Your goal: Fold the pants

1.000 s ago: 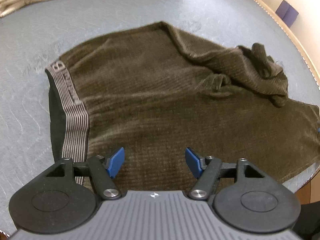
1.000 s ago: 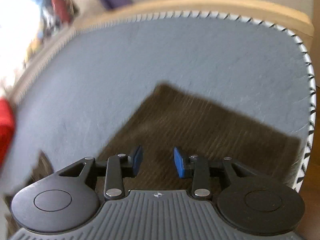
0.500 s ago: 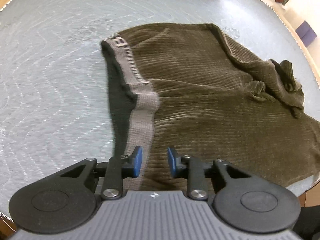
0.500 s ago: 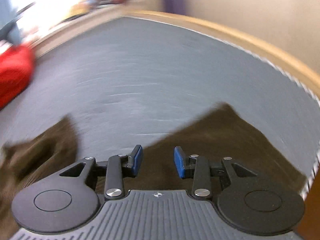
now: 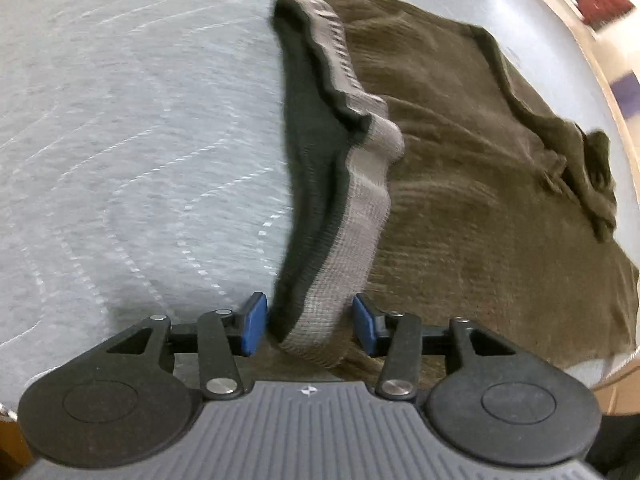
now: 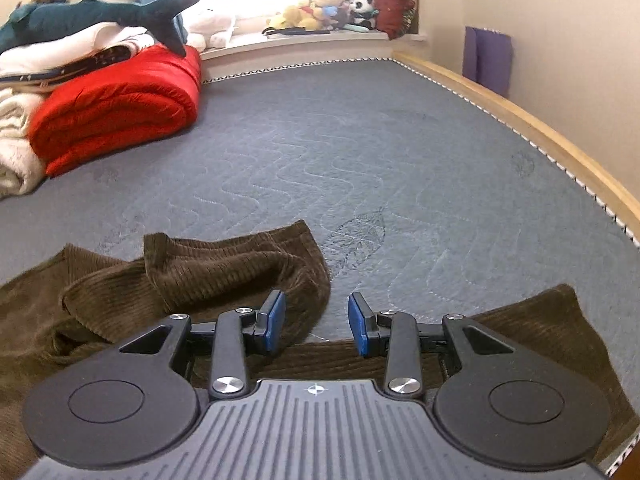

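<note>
Brown corduroy pants (image 5: 480,200) lie spread on a grey quilted mattress (image 5: 120,120). Their grey striped waistband (image 5: 360,208), with its dark lining showing, runs down to my left gripper (image 5: 306,324). The band's near end sits between the blue pads, which stand a little off it on both sides while the jaws are opening. In the right wrist view a crumpled leg (image 6: 200,272) lies at the left and another leg end (image 6: 552,320) at the right. My right gripper (image 6: 316,324) hovers over the gap between them, open with nothing between its fingers.
A rolled red quilt (image 6: 120,108), white blankets (image 6: 16,160) and a shark plush (image 6: 100,16) are piled at the mattress's far left. A wooden bed rail (image 6: 540,128) runs along the right side. Several soft toys (image 6: 320,12) sit on the sill, and a purple object (image 6: 488,56) leans on the wall.
My left gripper slid left across the pants to the waistband, narrowed, then widened again around the band's end. My right gripper rose and rolled, and it now looks across the mattress.
</note>
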A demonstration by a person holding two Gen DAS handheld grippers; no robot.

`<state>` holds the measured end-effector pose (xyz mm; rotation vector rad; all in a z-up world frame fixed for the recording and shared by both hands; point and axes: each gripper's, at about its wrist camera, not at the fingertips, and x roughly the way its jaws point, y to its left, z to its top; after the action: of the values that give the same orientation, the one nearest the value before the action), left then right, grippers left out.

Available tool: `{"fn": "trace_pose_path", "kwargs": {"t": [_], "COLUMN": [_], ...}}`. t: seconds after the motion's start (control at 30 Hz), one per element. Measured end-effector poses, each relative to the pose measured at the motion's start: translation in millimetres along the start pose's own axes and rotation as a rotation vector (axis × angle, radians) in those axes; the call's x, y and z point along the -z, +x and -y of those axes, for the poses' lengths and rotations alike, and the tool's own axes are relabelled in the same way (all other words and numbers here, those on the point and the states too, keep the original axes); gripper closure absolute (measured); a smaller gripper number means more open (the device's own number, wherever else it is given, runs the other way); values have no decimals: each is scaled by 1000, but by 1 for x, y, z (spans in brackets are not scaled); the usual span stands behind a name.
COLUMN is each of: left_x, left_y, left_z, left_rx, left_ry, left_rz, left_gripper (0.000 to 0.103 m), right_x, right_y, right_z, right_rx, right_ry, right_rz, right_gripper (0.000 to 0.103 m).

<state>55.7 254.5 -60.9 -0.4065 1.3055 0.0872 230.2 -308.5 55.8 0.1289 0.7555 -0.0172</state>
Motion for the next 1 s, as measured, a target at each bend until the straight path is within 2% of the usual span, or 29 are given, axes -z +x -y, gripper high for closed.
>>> {"fn": "trace_pose_path", "kwargs": {"t": [0.2,0.27,0.33,0.47,0.5,0.57,0.6,0.67,0.7,0.73,0.83,0.87,0.93,1.0], "left_x": [6,11,14,30,35,42,44,42,40,39,37,37,35,33], "left_y": [18,19,13,-26,-30,-18,-8,-1,-2,-6,-29,-35,-42,-33], "left_z": [20,25,28,43,45,42,43,49,52,56,77,85,96,101], "left_rx": [-73,-91,-96,-133,-142,-172,-186,-240,-268,-301,-358,-350,-279,-176], "left_ry": [138,194,240,327,336,352,366,401,405,410,447,461,466,456], "left_rz": [15,28,30,123,119,37,-1,-10,6,39,203,251,296,252], "left_gripper": [43,48,62,65,65,64,63,53,42,36,36,36,36,41], "right_x": [9,11,11,10,9,10,10,12,13,14,15,15,16,19], "right_y": [-11,-14,-16,-22,-23,-23,-22,-20,-18,-17,-15,-15,-15,-13], "right_z": [-6,-6,-7,-4,-2,2,4,6,8,10,16,18,21,21], "right_rx": [-1,9,17,27,27,27,27,37,45,53,69,67,65,72], "right_ry": [-17,-39,-53,-33,-18,14,25,32,31,31,52,57,52,31], "right_rz": [9,11,13,27,28,24,20,10,3,-3,-16,-16,-16,-24], "right_gripper": [66,66,66,66,66,66,66,66,66,66,66,66,66,66]}}
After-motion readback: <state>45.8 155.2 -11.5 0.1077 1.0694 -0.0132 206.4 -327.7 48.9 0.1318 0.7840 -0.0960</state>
